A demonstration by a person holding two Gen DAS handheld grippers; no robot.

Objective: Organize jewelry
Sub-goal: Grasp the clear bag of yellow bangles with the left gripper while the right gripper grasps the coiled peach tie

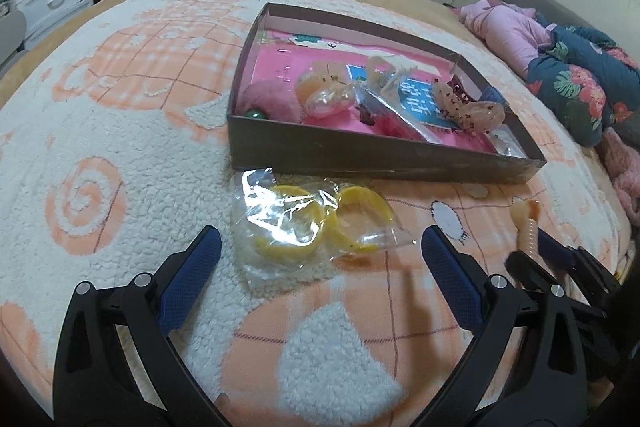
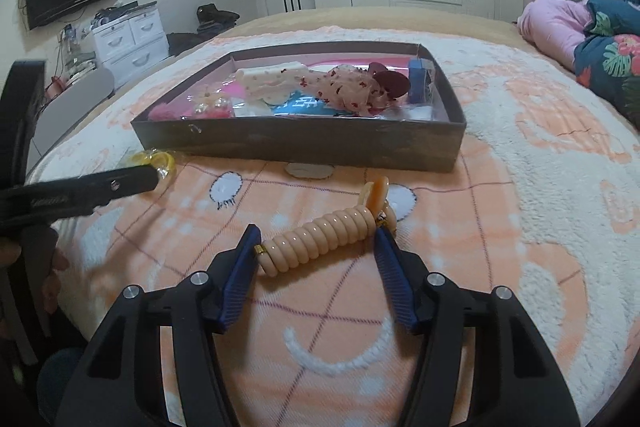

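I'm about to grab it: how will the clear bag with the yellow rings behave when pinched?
The clear bag looks crinkled and glossy, so probably floppy and slippery between the left gripper pads. The yellow rings lie loose inside and may slide. It likely weighs little.
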